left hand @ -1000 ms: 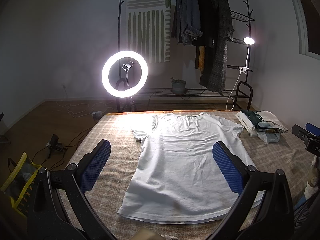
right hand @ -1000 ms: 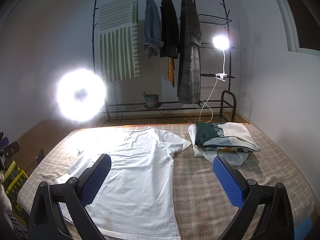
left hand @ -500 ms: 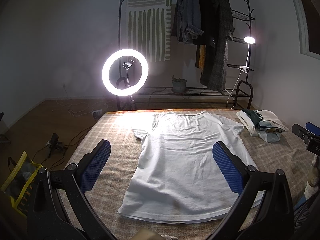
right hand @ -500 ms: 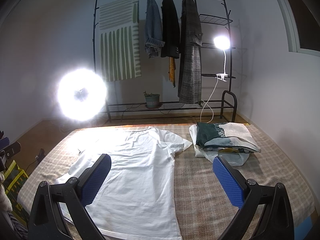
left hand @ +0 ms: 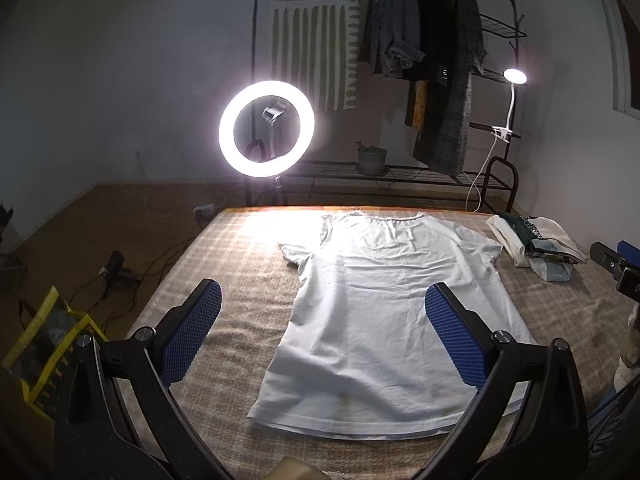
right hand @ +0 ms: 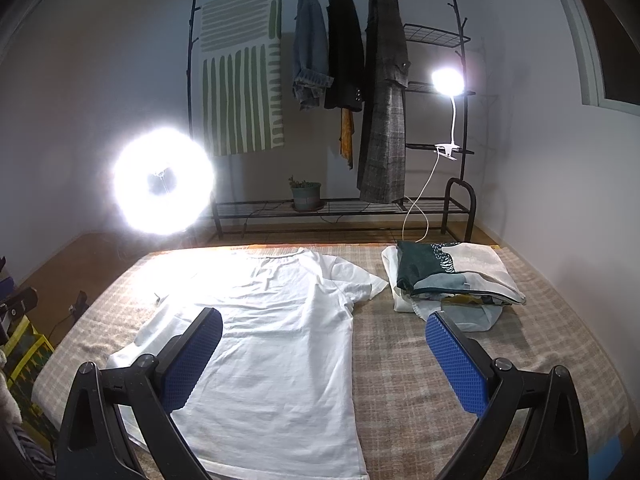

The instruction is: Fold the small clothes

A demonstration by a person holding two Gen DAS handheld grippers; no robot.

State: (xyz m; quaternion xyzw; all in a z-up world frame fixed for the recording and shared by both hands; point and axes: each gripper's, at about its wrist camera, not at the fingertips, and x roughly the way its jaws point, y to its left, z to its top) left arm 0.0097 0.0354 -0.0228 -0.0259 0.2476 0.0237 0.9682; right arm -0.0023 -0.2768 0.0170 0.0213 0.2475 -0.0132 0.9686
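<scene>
Both grippers hung above the near end of the bed, jaws spread wide and holding nothing — the left gripper over the hem side of the white T-shirt, the right gripper over the shirt's right edge and the bare checked blanket beside it. The shirt lay flat with its collar toward the far edge and both short sleeves spread out; no fold had been started.

Trouble could come from several places. Thin cotton lying flat gives the blue pads little to bite, so a pinch at the hem might catch the blanket along with the cloth and drag it up. Gripping only the top layer would leave the lower one behind and bunch the fold. Uneven lifts by the two sides would skew the crease. The right sleeve tip lay just beside the stack of folded clothes — a sweeping fold there might nudge it. Glare from the ring light washed out the collar area, hiding edges.
</scene>
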